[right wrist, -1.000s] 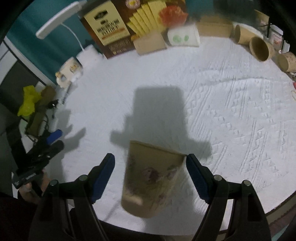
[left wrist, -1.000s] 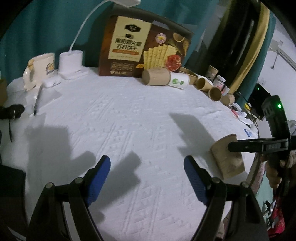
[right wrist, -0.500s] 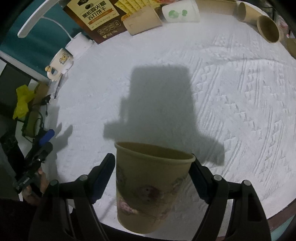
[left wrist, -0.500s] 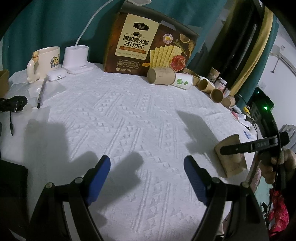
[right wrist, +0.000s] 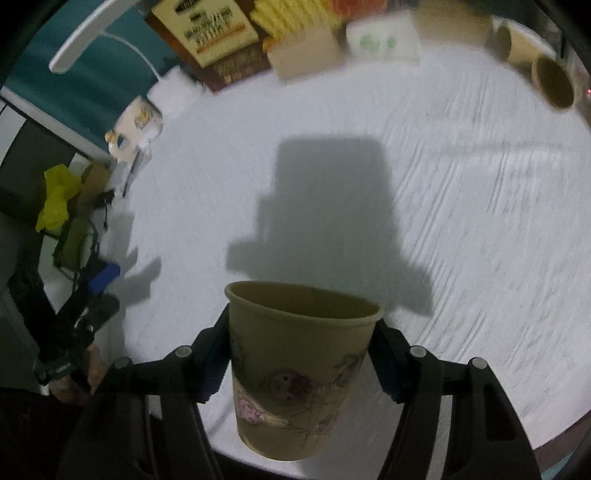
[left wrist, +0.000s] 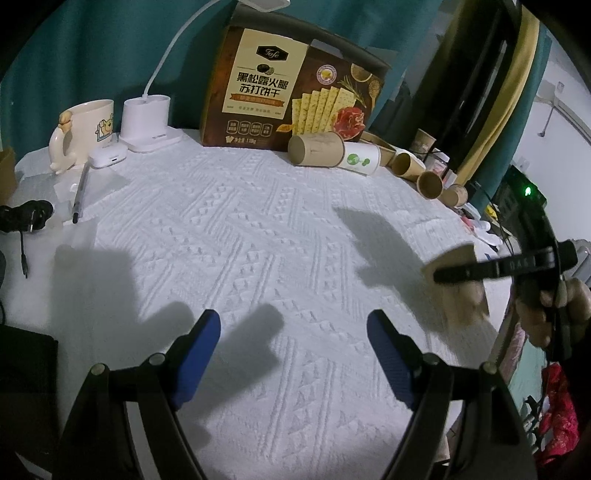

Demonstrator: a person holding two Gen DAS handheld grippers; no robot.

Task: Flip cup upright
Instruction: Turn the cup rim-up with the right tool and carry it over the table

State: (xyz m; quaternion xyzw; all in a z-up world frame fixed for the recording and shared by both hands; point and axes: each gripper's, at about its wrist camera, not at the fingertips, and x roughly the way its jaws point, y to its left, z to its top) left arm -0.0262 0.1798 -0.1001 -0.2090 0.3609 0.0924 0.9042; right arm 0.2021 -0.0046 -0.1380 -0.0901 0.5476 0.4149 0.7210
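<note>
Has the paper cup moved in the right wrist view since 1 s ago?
Yes. The paper cup has turned mouth-up in the right gripper, tipping toward the cracker box.

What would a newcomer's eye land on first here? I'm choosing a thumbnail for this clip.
First, the brown paper cup, mouth up, gripped between the right gripper fingers near the table's front edge, throwing a big shadow on the white tablecloth. Next, the cracker box standing at the back, with paper cups lying beside it.

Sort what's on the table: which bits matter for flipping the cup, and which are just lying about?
In play:
- paper cup, mouth up
- right gripper, shut on it

Lying about:
- left gripper, open
- cracker box
- mug
- lamp
- pen
- spare cups
</note>
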